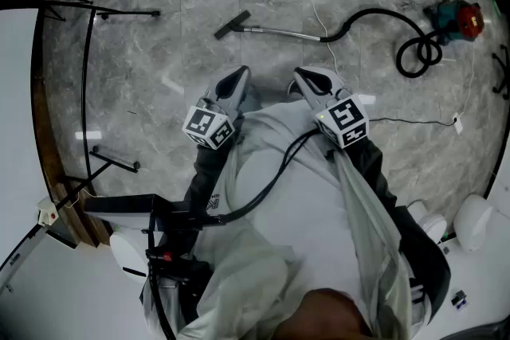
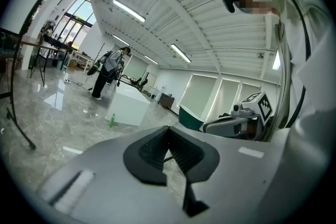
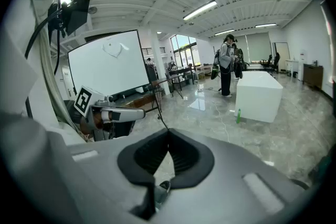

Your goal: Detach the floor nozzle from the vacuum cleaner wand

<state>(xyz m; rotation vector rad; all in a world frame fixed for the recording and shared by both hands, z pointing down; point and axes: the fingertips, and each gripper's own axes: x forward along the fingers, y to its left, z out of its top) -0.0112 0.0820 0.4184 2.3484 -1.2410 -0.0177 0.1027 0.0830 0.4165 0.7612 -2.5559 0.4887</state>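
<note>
Glossy veined marble floor [image 1: 159, 68] bears a flat black nozzle [image 1: 232, 25] on metal wand [image 1: 279, 32].

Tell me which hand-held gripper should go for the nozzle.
Probably left. The nozzle lies at the wand's left end, almost straight ahead of the left hand-held gripper; the right hand-held gripper lines up with the wand instead. Both are shut, empty and far from it.
</note>
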